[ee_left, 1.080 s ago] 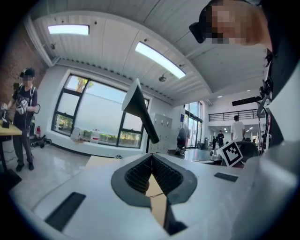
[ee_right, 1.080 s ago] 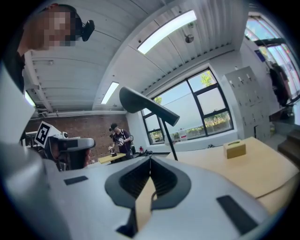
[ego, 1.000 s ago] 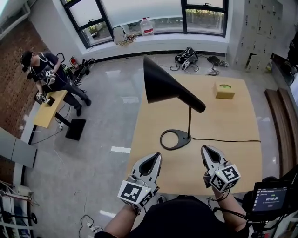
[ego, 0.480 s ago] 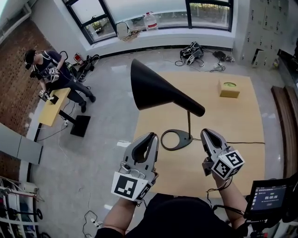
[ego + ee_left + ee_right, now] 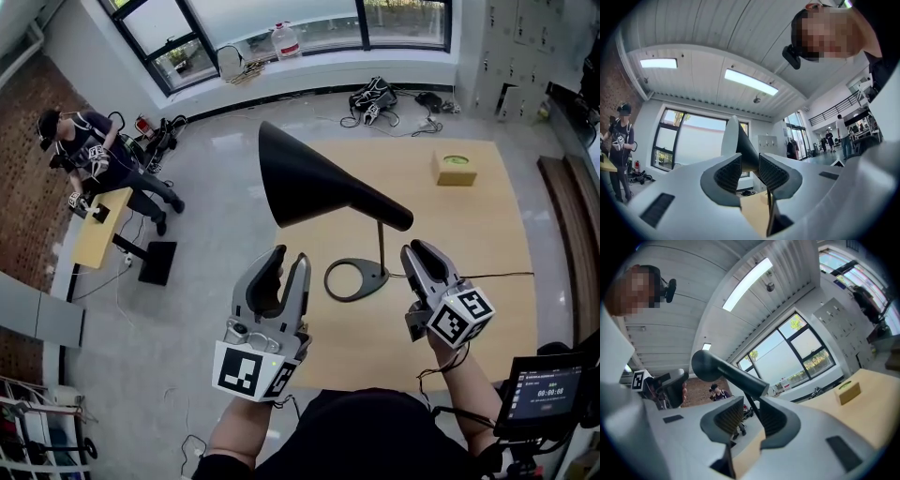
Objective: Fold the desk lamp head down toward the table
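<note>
Writing: none I can read. The cube on each gripper bears black-and-white square markers, and the digits on the small monitor (image 5: 545, 394) at my right are too small to make out.
Left gripper (image 5: 290, 258): its jaws have just been opening; they stand partly apart with nothing between the pads. It hangs off the table's left edge.
Right gripper (image 5: 422, 251): its jaws have also just been opening and grip nothing. It is over the table (image 5: 487, 225), just right of the lamp's ring base (image 5: 356, 279).
Desk lamp: on the near left of the table, thin stem (image 5: 381, 246) upright, black cone shade (image 5: 309, 183) raised and reaching out past the table's left edge — not folded down.
In the way: nothing between my jaws and the lamp.
Around: cord (image 5: 469, 277) trailing right; yellow box (image 5: 454, 169) at the far side; a person (image 5: 94, 159) at a small desk on the left; a water jug (image 5: 284, 40) on the sill.
</note>
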The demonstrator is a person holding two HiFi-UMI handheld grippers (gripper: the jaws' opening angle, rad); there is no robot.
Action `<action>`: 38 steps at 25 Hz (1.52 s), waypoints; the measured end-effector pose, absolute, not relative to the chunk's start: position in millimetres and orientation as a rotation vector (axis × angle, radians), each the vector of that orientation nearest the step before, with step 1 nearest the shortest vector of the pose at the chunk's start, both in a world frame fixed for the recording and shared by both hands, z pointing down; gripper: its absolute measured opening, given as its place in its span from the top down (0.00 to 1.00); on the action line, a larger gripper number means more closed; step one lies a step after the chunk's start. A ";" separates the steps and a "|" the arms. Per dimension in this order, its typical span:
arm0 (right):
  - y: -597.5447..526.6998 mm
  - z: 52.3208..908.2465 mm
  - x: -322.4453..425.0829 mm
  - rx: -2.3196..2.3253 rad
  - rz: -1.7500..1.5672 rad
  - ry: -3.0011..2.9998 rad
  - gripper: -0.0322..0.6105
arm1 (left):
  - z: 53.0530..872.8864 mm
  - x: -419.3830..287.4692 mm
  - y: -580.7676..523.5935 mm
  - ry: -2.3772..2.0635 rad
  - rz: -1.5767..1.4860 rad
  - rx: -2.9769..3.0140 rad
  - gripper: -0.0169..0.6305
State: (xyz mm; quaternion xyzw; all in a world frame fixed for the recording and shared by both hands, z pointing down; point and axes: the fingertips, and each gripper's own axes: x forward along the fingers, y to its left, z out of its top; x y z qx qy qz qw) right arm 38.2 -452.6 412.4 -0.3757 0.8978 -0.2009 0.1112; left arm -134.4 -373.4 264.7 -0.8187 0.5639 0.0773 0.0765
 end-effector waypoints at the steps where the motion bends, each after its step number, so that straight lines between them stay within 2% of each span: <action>1: -454.3 412.6 39.1 -1.112 -0.594 2.632 0.81 | 263.0 -134.8 -375.2 1.685 0.233 -2.454 0.82; 9: -466.3 410.1 44.1 -1.177 -0.578 2.604 0.66 | 237.7 -132.4 -389.2 1.607 0.236 -2.434 0.65; 15: -472.6 410.7 27.9 -1.162 -0.602 2.579 0.63 | 232.8 -149.1 -401.4 1.595 0.141 -2.432 0.64; 25: -485.0 405.2 24.5 -1.071 -0.774 2.495 0.63 | 214.3 -140.3 -403.0 1.520 0.200 -2.506 0.65; 26: -485.5 406.0 23.2 -1.060 -0.780 2.498 0.63 | 215.8 -140.8 -403.1 1.522 0.204 -2.510 0.65; 28: -487.3 408.1 22.6 -1.048 -0.781 2.503 0.63 | 220.2 -144.6 -404.8 1.549 0.215 -2.501 0.79; 31: -488.6 410.3 20.6 -1.018 -0.777 2.517 0.66 | 226.3 -151.3 -407.4 1.575 0.239 -2.496 0.90; 32: -489.0 410.7 20.1 -1.010 -0.776 2.519 0.70 | 227.8 -151.8 -408.1 1.573 0.244 -2.498 0.90; 38: -490.8 415.8 29.4 -1.029 -0.766 2.534 0.71 | 236.9 -145.4 -409.5 1.566 0.248 -2.494 0.90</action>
